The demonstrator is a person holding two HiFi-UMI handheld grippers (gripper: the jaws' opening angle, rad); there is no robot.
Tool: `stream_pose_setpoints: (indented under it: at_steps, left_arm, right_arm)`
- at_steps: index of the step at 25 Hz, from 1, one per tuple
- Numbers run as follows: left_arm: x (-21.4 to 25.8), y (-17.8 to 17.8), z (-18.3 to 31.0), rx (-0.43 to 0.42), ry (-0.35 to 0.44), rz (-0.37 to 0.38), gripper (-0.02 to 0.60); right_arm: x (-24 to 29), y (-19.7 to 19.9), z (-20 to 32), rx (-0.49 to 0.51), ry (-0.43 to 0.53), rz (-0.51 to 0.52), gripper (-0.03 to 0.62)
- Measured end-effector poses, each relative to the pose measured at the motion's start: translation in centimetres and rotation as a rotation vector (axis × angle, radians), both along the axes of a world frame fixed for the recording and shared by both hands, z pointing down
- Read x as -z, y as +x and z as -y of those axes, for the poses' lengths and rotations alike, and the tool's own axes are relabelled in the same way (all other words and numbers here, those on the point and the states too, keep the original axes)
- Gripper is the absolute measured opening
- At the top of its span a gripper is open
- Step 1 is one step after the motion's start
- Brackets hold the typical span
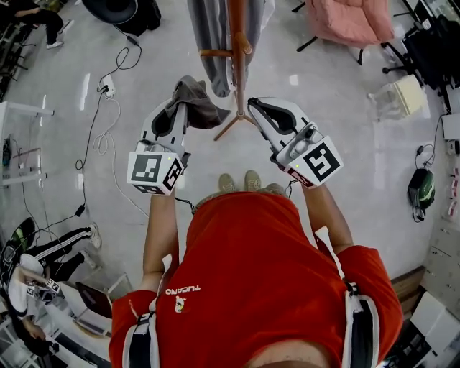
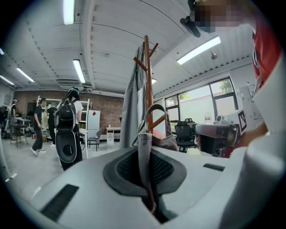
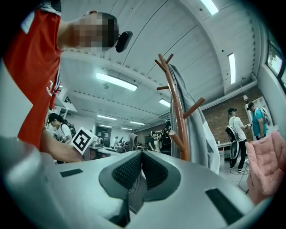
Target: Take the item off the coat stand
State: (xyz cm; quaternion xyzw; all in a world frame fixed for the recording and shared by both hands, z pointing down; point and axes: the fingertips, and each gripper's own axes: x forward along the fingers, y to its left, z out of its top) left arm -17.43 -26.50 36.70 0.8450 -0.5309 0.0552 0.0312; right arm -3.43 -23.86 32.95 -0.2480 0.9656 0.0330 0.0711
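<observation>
The left gripper [image 1: 178, 108] is clenched: in the left gripper view its jaws [image 2: 144, 154] are pressed together on the fabric strap [image 2: 144, 138] of a grey-brown bag [image 2: 163, 141], which is the task's thing. From the head view the bag [image 1: 198, 104] bunches at the tip of this gripper, just beside the pole of the coat stand [image 1: 237, 43]. The right gripper [image 1: 255, 106] is closed with nothing in it; its own view shows the two pads meeting along one line [image 3: 141, 154].

Surroundings:
- The wooden stand [image 3: 176, 112] rises directly ahead of both grippers, its foot between them in the head view.
- A grey garment [image 1: 208, 36] hangs on the stand, behind and beside the bag.
- A pink chair [image 1: 352, 18] stands well apart, to the right.
- Cables [image 1: 100, 136] trail across the pale floor [image 1: 345, 129] to the left.
- Other persons stand in the background of both gripper views, one with a backpack [image 2: 67, 129].

Limits of view:
- The bag's loop handle [image 2: 156, 107] overlaps the pole [image 2: 148, 80]; whether it touches a peg cannot be determined.
- The left jaw tips are covered by the bag in the head view.
- The top of the stand is cut off in the head view.
</observation>
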Motion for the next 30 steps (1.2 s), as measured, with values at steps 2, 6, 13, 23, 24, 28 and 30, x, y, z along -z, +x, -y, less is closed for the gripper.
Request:
stream_pose_setpoints:
  at_steps: [2, 6, 13, 23, 24, 28, 30]
  left_arm:
    - [0.7, 0.3, -0.6, -0.01, 0.007, 0.004, 0.017]
    - [1.7, 0.0, -1.3, -0.016, 0.022, 0.007, 0.017]
    - [2.7, -0.1, -1.5, -0.029, 0.029, 0.015, 0.017]
    - [2.5, 1.0, -1.5, -0.063, 0.029, 0.009, 0.017]
    - [2.5, 1.0, -1.5, -0.068, 0.029, 0.008, 0.017]
    - [2.6, 1.1, -1.3, -0.081, 0.026, 0.006, 0.017]
    - [2.6, 1.2, -1.2, -0.085, 0.024, 0.005, 0.017]
  right_arm:
    - [0.4, 0.0, -0.2, 0.006, 0.007, 0.011, 0.025]
    - [0.6, -0.4, -0.5, 0.001, 0.024, 0.005, 0.025]
    - [1.2, -0.6, -0.6, -0.006, 0.039, -0.001, 0.025]
    - [1.2, 0.3, -1.0, -0.035, 0.047, -0.001, 0.025]
    - [1.2, 0.3, -1.0, -0.037, 0.046, -0.002, 0.025]
    - [1.3, 0.3, -1.0, -0.043, 0.044, -0.006, 0.025]
    - [1.4, 0.3, -1.0, -0.047, 0.045, -0.006, 0.025]
